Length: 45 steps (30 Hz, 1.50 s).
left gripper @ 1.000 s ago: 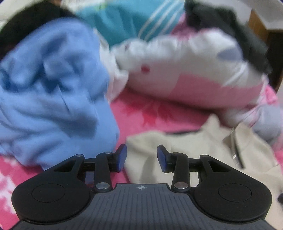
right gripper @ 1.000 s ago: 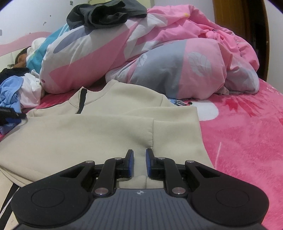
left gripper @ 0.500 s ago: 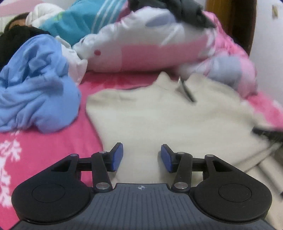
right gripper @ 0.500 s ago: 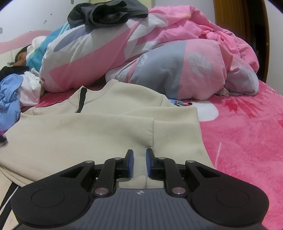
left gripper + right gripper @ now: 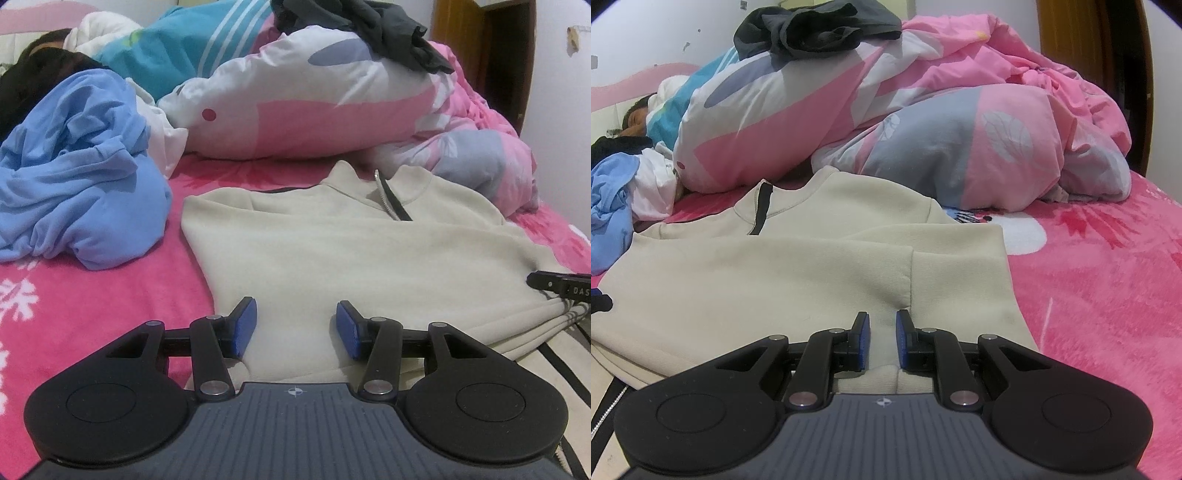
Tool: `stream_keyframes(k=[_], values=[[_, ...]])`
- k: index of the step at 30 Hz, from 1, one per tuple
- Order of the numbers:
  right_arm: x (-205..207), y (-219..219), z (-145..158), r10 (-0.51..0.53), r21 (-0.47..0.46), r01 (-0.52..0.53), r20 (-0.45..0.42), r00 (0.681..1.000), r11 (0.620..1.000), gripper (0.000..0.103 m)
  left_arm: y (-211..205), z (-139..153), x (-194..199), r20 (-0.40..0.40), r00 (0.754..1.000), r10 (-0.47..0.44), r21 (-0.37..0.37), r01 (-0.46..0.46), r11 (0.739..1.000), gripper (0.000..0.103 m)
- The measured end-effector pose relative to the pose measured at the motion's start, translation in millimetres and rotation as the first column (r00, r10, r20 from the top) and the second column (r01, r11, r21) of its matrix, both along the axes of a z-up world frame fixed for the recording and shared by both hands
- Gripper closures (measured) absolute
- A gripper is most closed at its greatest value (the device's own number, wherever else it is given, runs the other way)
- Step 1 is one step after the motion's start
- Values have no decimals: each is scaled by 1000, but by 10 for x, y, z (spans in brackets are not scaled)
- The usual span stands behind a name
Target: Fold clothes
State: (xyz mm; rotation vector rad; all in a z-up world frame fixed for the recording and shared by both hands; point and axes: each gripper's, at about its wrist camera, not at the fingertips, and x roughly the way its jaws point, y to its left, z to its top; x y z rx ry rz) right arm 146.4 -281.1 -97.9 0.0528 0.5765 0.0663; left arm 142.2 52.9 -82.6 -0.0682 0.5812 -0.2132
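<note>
A cream sweater with a short dark zip at the collar lies flat on the pink bed, collar toward the heaped bedding. In the right wrist view one sleeve is folded across the body, and a dark strip with a zipper shows under the sweater's near left edge.

The left gripper sits over the sweater's near left part, its blue-padded fingers spread wide with only fabric below them, gripping nothing. The right gripper is over the near hem by the sleeve seam; its fingers stand a narrow gap apart, and whether cloth is pinched between them cannot be told.

A crumpled blue garment lies just left of the sweater. Behind it are a pink, white and grey duvet and a dark garment on top.
</note>
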Motion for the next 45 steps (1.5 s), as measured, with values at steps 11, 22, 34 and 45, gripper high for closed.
stream_keyframes(k=[11, 22, 34, 45], values=[[3, 150, -8, -6, -108, 6, 0, 1000, 994, 86, 16, 6, 12, -4, 1000, -1, -8, 1, 1000, 55], [-5, 241, -20, -7, -187, 9, 10, 1000, 982, 85, -54, 42, -2, -12, 1000, 26, 24, -26, 999, 54], [-3, 270, -23, -5, -226, 7, 10, 1000, 974, 84, -121, 81, 5, -25, 997, 68, 37, -67, 997, 40], [-6, 262, -27, -3, -208, 6, 17, 1000, 978, 84, -280, 77, 3, -40, 997, 71, 80, -67, 995, 0]])
